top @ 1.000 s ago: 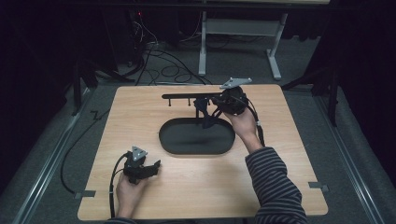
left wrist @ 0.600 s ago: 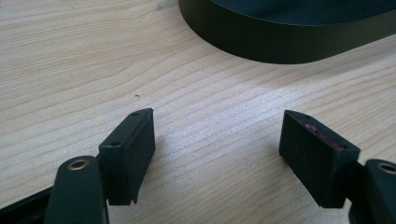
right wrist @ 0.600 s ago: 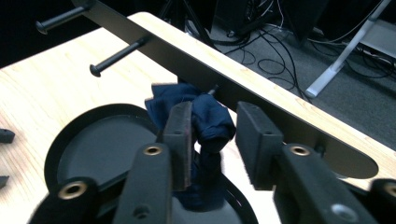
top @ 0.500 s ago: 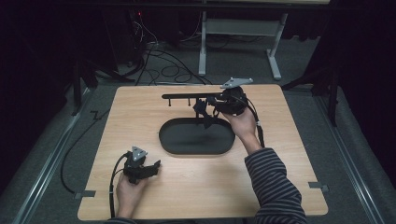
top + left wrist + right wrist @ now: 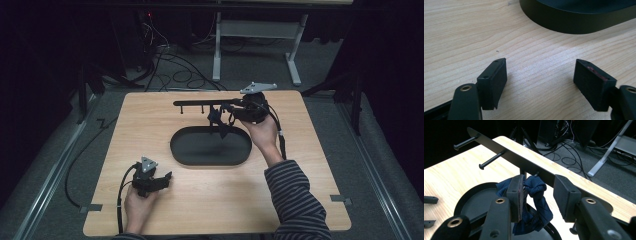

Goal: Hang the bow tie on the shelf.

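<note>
Around hanging cloth [image 5: 534, 195], half-open right gripper [image 5: 539, 192]

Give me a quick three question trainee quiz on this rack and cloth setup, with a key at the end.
1. True or false: the dark blue cloth hangs from a peg of the black rack.
2. Which tongs are nearest the cloth: A left tongs, B right tongs?
3. What lies under the cloth?

Key: 1 true. 2 B; its jaws have just been opening, with the cloth between them, one pad near it. 3 the black oval tray.
</note>
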Motion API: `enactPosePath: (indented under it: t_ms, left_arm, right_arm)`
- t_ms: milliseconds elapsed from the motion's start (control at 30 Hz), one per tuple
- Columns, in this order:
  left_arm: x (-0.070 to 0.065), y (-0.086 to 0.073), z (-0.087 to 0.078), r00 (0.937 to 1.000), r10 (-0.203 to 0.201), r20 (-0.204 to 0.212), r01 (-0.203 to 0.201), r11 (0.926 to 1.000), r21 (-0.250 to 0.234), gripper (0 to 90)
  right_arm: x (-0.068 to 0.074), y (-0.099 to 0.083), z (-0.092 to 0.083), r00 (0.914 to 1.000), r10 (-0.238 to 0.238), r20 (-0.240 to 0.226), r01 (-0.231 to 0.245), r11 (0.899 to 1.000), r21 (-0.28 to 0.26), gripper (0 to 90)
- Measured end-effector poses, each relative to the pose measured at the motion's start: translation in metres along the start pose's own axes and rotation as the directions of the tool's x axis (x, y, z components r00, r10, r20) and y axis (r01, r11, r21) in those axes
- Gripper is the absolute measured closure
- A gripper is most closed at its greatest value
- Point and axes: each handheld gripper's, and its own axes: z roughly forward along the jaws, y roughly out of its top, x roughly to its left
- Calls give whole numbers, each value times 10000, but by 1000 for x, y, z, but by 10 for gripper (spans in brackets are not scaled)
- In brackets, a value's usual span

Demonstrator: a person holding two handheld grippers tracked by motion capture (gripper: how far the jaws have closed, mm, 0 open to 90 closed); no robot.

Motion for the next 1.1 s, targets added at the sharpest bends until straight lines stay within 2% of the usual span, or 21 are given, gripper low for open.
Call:
enactPosePath:
  t_ms: [500,633,1100]
  left_arm:
    - [0,0,0,10000,-12,6,12,10000,-4,275]
    - [0,0,0,10000,-11,6,11,10000,-5,275]
    - [0,0,0,10000,-10,5,10,10000,-4,275]
  right_arm:
    - [-5,-13,-18,9993,348,-144,-353,9988,-340,584]
    - [-8,-14,-24,9982,568,-212,-577,9974,-430,570]
    - [-11,-24,-39,9973,706,-189,-716,9958,-572,568]
